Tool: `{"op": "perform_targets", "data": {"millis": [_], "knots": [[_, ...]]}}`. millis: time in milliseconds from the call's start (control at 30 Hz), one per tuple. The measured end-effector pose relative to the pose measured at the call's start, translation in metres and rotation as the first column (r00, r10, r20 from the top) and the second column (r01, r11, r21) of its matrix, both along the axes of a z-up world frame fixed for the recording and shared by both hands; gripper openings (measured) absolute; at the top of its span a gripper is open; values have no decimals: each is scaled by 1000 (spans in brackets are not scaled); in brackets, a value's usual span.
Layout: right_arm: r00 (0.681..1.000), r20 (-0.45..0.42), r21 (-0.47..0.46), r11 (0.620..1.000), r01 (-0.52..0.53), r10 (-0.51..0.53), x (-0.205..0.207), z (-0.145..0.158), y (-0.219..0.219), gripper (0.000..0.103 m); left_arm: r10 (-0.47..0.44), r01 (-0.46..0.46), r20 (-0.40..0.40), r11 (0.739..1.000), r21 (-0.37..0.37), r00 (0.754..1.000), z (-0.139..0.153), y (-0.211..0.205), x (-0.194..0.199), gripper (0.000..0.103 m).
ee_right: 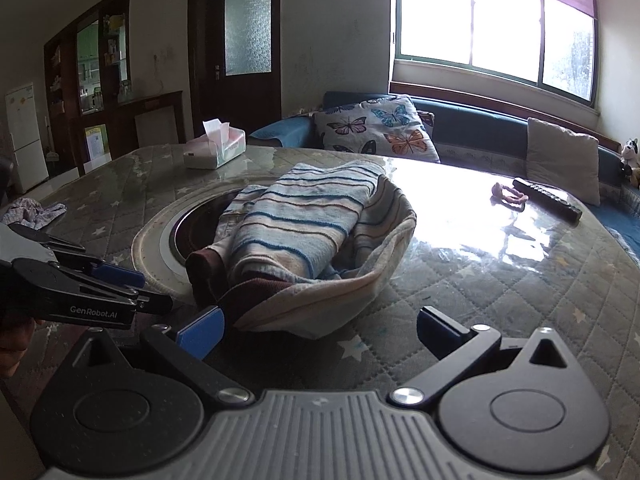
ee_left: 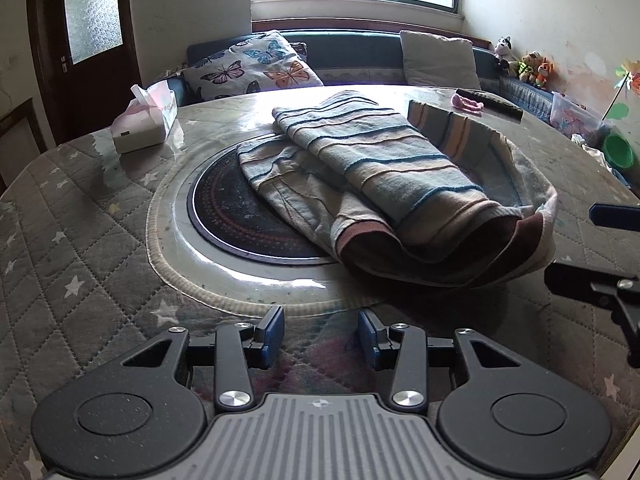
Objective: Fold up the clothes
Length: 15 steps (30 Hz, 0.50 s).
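A striped sweater point(ee_left: 380, 172) in pale blue and cream, with a brown hem, lies loosely folded on the round table point(ee_left: 80, 240). One sleeve is laid across its body. My left gripper point(ee_left: 321, 330) hovers open over the near table edge, short of the sweater, with nothing between its fingers. In the right wrist view my right gripper point(ee_right: 318, 330) stands wide open just before the sweater point(ee_right: 304, 220). The sweater's near hem reaches into the gap, and the pads do not press on it. The left gripper point(ee_right: 150, 292) shows at the left, close to the brown hem.
A tissue box point(ee_left: 144, 120) stands at the far left of the table. A remote point(ee_right: 546, 200) and a small pink item point(ee_right: 510, 196) lie far right. A dark round plate point(ee_left: 224, 208) is set in the table's middle. A sofa with a butterfly pillow point(ee_right: 380, 128) runs behind.
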State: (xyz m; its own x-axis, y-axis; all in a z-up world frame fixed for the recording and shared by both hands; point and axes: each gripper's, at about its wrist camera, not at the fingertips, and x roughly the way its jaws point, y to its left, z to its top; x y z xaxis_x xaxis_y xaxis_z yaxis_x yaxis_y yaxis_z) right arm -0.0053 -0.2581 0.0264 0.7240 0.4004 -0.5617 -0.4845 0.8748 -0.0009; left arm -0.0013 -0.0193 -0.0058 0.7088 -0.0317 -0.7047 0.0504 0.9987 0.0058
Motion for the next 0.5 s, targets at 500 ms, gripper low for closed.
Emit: {"op": "perform_targets", "data": {"millis": [500], "knots": [[999,-40,-33,999,18,-20,-5,-6,4,103,-8,8,-11,1000,2,1000,0,-10,-11,43]]}}
